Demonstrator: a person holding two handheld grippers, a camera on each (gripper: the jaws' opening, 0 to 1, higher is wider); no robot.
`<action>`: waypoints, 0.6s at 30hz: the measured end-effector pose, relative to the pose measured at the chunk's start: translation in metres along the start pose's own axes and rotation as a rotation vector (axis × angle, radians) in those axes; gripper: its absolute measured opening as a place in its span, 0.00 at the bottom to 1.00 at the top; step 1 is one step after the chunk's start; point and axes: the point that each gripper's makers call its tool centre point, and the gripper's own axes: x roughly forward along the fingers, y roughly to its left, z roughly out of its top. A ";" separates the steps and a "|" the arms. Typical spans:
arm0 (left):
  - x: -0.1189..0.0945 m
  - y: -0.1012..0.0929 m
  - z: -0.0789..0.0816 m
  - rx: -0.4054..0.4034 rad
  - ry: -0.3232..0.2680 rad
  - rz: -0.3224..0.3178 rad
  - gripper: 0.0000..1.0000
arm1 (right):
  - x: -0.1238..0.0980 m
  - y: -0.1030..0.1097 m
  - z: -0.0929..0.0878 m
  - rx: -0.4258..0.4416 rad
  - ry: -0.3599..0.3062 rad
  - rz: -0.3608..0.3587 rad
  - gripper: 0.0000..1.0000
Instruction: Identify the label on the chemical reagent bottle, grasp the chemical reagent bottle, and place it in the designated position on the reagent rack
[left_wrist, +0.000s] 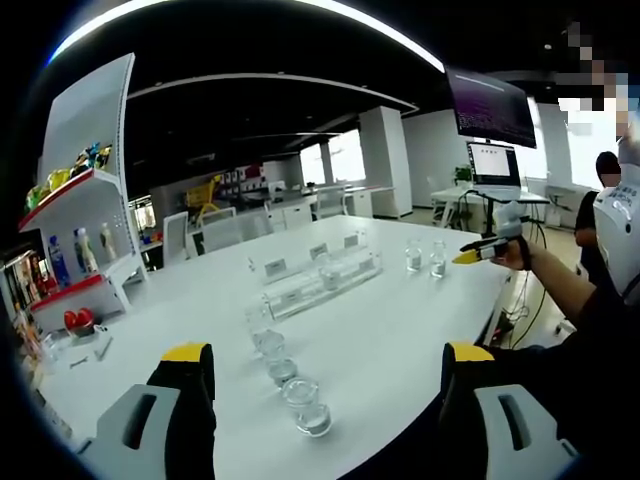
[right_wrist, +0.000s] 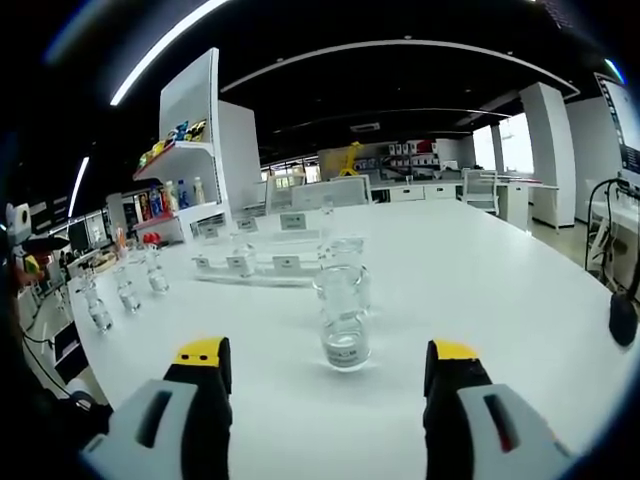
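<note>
In the right gripper view a clear glass reagent bottle (right_wrist: 345, 315) stands upright on the white desk (right_wrist: 520, 300) at the centre of the frame, just above the gap between the jaws and untouched by them; a second clear bottle (right_wrist: 345, 252) stands close behind it. Its label is too small to read. The right hand-held gripper (right_wrist: 328, 368) has its yellow-tipped jaws spread wide with nothing between them. Beyond the bottles, at centre left, lies the clear reagent rack (right_wrist: 262, 258) with small label cards along its front. Three more bottles (right_wrist: 127, 290) stand in a row at the left edge of the frame. A white shelf unit (right_wrist: 190, 170) with coloured goods rises at upper left.

In the left gripper view a row of clear bottles (left_wrist: 285, 372) runs up from the lower centre of the frame, the nearest bottle (left_wrist: 307, 405) between the jaws' line and free of them. The left hand-held gripper (left_wrist: 328, 358) is likewise open and empty. The rack (left_wrist: 325, 275) lies across mid-frame, with two bottles (left_wrist: 426, 256) to its right. At the right, a person's hand holds the other hand-held gripper (left_wrist: 480, 250) above the desk edge; its jaw state cannot be told from here. A monitor (left_wrist: 492, 108) hangs at upper right.
</note>
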 end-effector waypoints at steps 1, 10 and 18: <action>0.000 0.000 0.000 0.000 0.000 0.000 0.93 | 0.000 0.000 0.000 0.000 0.000 0.000 0.76; 0.001 -0.002 -0.001 -0.001 0.000 -0.004 0.93 | 0.005 0.001 0.005 0.014 -0.021 0.006 0.75; 0.001 -0.006 -0.002 0.004 0.002 -0.016 0.93 | 0.010 -0.001 0.011 0.033 -0.052 0.011 0.74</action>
